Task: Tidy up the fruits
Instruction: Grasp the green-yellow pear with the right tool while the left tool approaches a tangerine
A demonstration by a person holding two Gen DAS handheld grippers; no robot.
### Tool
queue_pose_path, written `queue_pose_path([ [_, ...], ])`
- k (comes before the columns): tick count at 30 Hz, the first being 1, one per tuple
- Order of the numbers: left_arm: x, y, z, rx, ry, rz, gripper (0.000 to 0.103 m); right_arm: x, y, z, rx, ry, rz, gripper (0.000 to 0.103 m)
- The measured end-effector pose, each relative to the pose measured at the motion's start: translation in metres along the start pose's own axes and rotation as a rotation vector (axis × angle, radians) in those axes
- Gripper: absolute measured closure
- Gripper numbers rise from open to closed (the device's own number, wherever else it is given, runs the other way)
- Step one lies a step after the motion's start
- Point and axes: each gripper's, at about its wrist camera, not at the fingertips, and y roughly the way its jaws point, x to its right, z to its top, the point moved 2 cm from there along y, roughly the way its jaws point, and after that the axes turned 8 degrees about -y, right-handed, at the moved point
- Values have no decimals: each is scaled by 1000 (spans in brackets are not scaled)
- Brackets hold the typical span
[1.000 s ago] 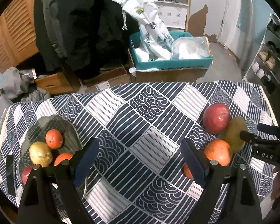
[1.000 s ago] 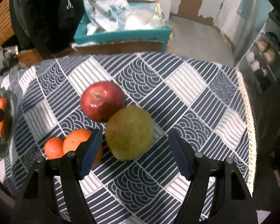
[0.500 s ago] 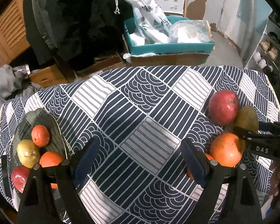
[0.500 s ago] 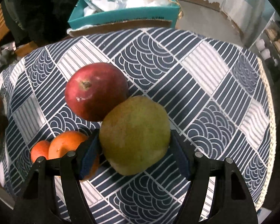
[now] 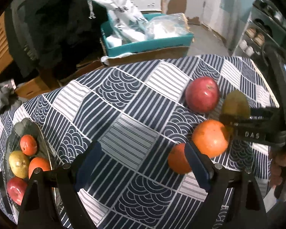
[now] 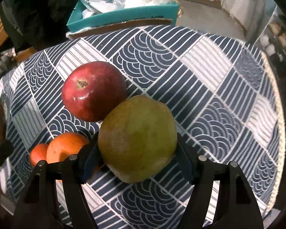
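Note:
My right gripper [image 6: 137,158] is shut on a green-yellow pear [image 6: 137,137], its pads pressing both sides. A red apple [image 6: 94,90] touches the pear at upper left, and two oranges [image 6: 64,147] lie left of it. In the left wrist view, the pear [image 5: 235,104], apple [image 5: 202,94], big orange [image 5: 209,137] and small orange [image 5: 178,160] sit at the right. My left gripper [image 5: 143,164] is open and empty over the cloth. A dark glass plate [image 5: 31,129] at the left holds several fruits.
The table wears a navy-and-white patterned cloth [image 5: 124,114]. Behind it stand a teal box [image 5: 148,42] with plastic bags, cardboard boxes and dark hanging clothes. A shelf unit [image 5: 261,34] stands at the right.
My right gripper moved forward around the pear and closed on it. The left gripper drifted right, toward the loose fruits, still open.

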Motion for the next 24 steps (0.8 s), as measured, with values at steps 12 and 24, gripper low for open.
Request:
queue_pose_path([
  [12, 23, 14, -21, -73, 94, -38, 13, 11, -32, -24, 28, 13, -37, 31],
  [24, 27, 37, -26, -106, 74, -76, 19, 10, -39, -33, 33, 5, -45, 31],
])
